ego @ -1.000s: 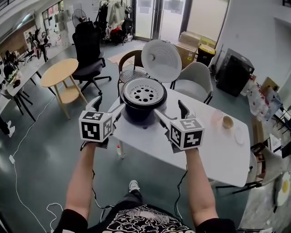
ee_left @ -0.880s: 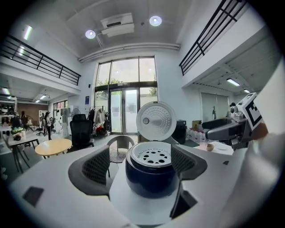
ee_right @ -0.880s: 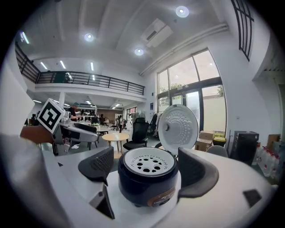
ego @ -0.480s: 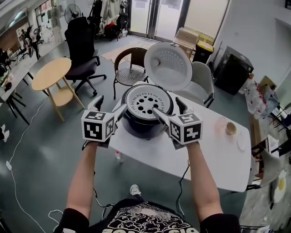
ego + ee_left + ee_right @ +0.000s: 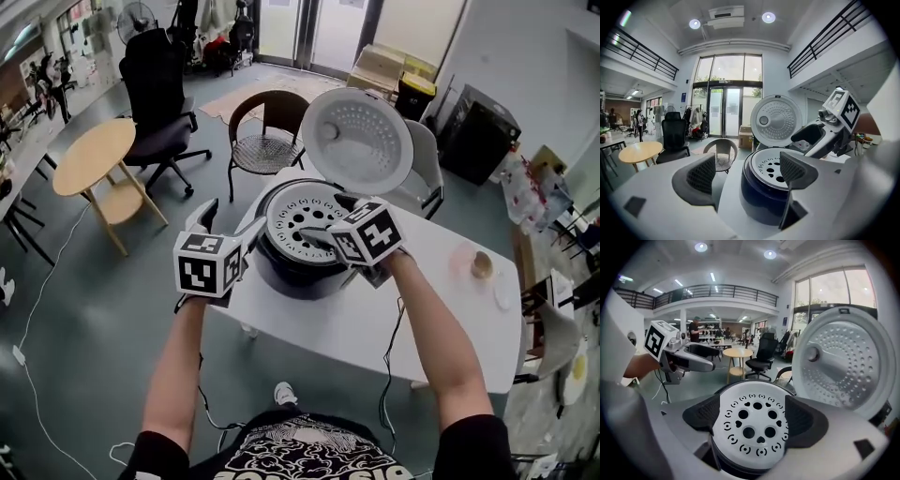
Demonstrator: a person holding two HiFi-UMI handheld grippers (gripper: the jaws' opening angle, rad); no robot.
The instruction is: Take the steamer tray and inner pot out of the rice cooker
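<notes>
The dark rice cooker (image 5: 291,267) stands on the white table (image 5: 450,309) with its lid (image 5: 356,141) raised behind it. The white perforated steamer tray (image 5: 298,217) sits in its top, and the inner pot is hidden under it. My right gripper (image 5: 323,217) hangs open just above the tray (image 5: 752,425), one pad (image 5: 705,413) on each side of it, without gripping it. My left gripper (image 5: 225,223) is open at the cooker's left side, nothing between its fingers (image 5: 701,176). The left gripper view shows the cooker (image 5: 764,197), the tray (image 5: 773,166) and the right gripper (image 5: 825,133).
A small cup (image 5: 481,265) and a dish (image 5: 504,300) sit at the table's far right. A brown chair (image 5: 267,141) and a white chair (image 5: 427,169) stand behind the table. A black office chair (image 5: 155,94) and a round wooden table (image 5: 94,155) are to the left.
My right gripper has swung from the cooker's right side to above the steamer tray and turned leftward. The left gripper has stayed beside the cooker. The head view has moved closer.
</notes>
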